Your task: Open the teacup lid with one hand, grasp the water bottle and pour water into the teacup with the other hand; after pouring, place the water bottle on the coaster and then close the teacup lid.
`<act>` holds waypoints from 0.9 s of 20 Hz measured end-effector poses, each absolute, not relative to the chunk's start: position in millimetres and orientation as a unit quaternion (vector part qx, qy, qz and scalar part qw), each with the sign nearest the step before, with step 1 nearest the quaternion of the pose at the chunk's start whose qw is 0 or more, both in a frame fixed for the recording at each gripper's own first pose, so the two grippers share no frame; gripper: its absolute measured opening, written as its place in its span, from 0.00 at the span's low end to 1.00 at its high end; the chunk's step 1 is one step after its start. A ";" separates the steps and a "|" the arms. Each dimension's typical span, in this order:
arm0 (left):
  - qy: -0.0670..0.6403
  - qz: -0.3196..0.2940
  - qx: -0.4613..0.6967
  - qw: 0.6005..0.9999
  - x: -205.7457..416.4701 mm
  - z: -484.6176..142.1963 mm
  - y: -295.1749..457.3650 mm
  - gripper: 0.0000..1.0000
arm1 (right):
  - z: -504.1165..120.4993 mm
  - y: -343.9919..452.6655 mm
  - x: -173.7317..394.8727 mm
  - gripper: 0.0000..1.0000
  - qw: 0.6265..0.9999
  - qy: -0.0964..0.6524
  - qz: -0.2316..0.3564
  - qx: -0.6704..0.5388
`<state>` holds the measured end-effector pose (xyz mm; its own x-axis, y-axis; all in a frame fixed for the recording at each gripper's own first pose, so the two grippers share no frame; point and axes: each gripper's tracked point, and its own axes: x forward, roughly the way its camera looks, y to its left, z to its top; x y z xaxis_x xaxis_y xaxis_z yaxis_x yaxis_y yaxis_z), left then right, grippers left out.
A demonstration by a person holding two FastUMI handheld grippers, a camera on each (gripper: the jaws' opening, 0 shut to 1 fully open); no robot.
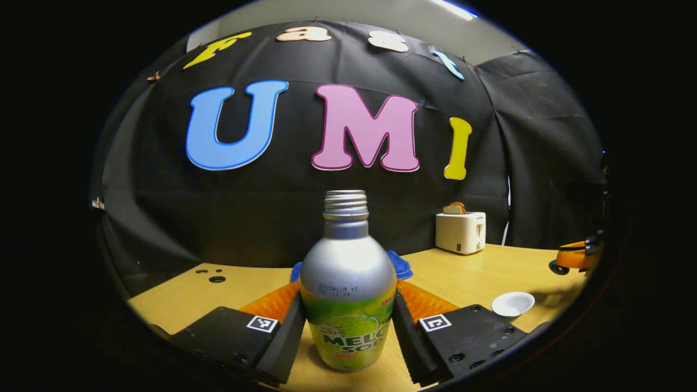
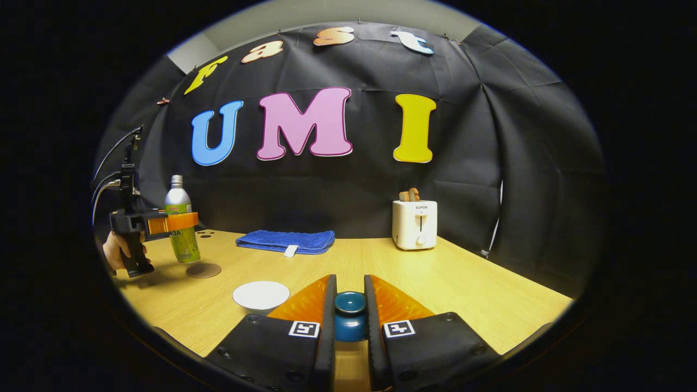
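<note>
Left gripper [image 1: 348, 332] astride the upright bottle [image 1: 348, 288], jaws wide, apparently touching neither side; in the right gripper view, bottle above the table, coaster [image 2: 203, 270] just below and beside; cup [image 2: 261, 295] open, nearer right; right gripper [image 2: 349, 318] clamped on lid [image 2: 349, 316].

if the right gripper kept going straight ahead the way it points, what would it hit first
Probably nothing soon: the right gripper is shut on the blue teacup lid, and beyond it lies bare table, then the black cloth wall. The toaster sits right of that line, though depth is unclear.
</note>
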<state>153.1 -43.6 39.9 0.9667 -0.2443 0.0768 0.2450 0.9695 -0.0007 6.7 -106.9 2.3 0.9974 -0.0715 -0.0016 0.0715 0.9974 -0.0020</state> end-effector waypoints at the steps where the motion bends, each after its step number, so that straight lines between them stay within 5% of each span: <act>1: -0.032 -0.123 -0.012 0.992 166.0 33.0 -43.5 0.79 | 2.5 -107.2 6.7 0.28 0.999 0.001 -0.038 -0.001; 17: 0.022 -0.128 -0.001 0.992 182.8 -0.8 -51.0 0.84 | 2.8 -106.8 6.1 0.28 0.999 0.001 -0.039 -0.001; 18: 0.026 -0.125 0.004 0.992 182.1 -2.7 -49.5 0.93 | 2.7 -106.9 5.7 0.28 0.999 0.001 -0.039 -0.001</act>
<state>182.1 -49.5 -2.7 0.9672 -0.2485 -0.0521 0.2489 0.9685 0.0013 5.7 -106.9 2.7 0.9970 -0.0773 -0.0017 0.0773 0.9970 -0.0016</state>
